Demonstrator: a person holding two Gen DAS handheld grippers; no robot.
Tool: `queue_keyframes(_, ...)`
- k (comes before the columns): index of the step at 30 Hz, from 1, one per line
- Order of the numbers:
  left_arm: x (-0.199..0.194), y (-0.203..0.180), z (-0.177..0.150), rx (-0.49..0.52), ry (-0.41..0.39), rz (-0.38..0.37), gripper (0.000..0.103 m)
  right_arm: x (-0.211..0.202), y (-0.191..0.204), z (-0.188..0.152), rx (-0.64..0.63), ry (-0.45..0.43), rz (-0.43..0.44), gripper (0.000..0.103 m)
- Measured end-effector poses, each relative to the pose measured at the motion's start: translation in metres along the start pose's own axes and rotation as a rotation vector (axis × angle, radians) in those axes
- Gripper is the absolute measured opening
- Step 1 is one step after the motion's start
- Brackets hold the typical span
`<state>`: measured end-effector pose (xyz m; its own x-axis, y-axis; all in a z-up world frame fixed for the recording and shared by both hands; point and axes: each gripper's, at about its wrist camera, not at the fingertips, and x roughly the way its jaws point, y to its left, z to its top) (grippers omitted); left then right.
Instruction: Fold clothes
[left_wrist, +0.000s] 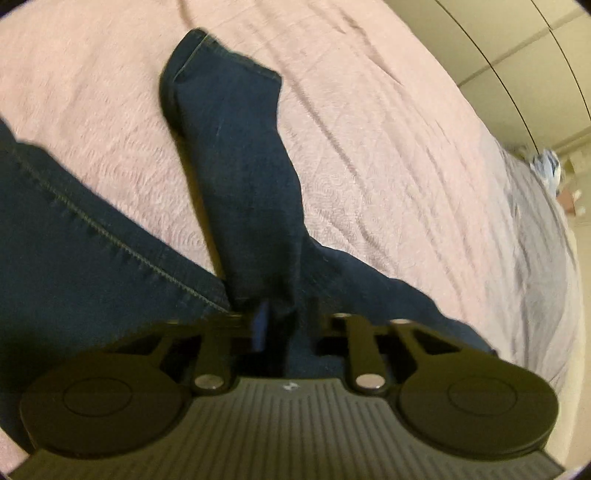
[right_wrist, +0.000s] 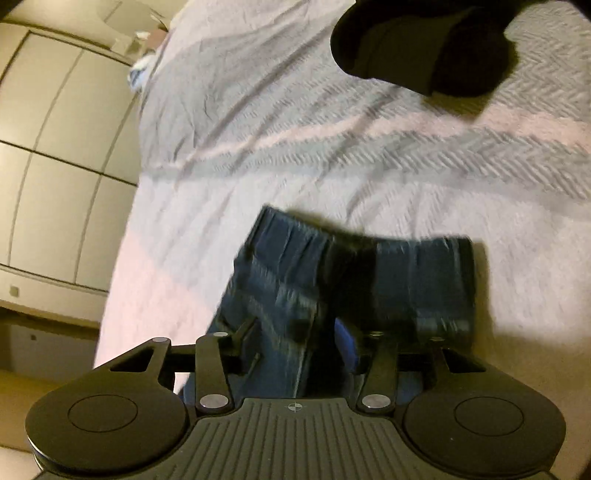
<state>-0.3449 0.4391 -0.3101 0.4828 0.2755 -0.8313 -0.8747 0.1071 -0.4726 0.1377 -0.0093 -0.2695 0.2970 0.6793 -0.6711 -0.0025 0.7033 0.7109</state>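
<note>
Dark blue jeans (left_wrist: 243, 184) lie on a pink bedspread (left_wrist: 388, 147). In the left wrist view one leg runs away from my left gripper (left_wrist: 280, 325), which is shut on the denim; its hem is at the top. Another part of the jeans (left_wrist: 55, 240) with a stitched seam lies at the left. In the right wrist view my right gripper (right_wrist: 325, 343) is shut on the jeans (right_wrist: 295, 280) near the waistband, which hangs blurred above the bed. Its fingers are mostly hidden by cloth.
The grey and pink bedspread (right_wrist: 277, 147) fills the right wrist view. A black object (right_wrist: 424, 48), maybe the other gripper, shows at the top right. Pale wardrobe doors (right_wrist: 55, 147) stand beside the bed. Small items (left_wrist: 550, 166) lie at the bed's far end.
</note>
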Motion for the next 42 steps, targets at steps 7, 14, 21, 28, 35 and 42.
queue_keyframes(7,-0.002,-0.005,-0.002,0.103,-0.032,0.016,0.000,0.028,-0.009,0.019,0.001,0.013,-0.050,0.042)
queue_keyframes(14,-0.098,-0.007,-0.024,0.169,-0.286,-0.030,0.000,-0.029,0.030,0.027,-0.202,-0.030,0.162,0.017)
queue_keyframes(21,-0.084,0.045,-0.098,0.111,-0.158,0.139,0.000,-0.031,-0.028,0.020,-0.171,0.086,-0.027,0.017)
queue_keyframes(28,-0.108,0.038,-0.111,0.115,-0.267,0.124,0.000,-0.055,-0.017,0.021,-0.268,0.058,0.068,0.017)
queue_keyframes(35,-0.099,0.043,-0.121,0.115,-0.242,0.181,0.000,-0.047,-0.025,0.023,-0.275,0.096,0.026,0.017)
queue_keyframes(42,-0.095,0.038,-0.139,0.174,-0.246,0.228,0.001,-0.030,-0.039,0.022,-0.250,0.133,-0.061,0.017)
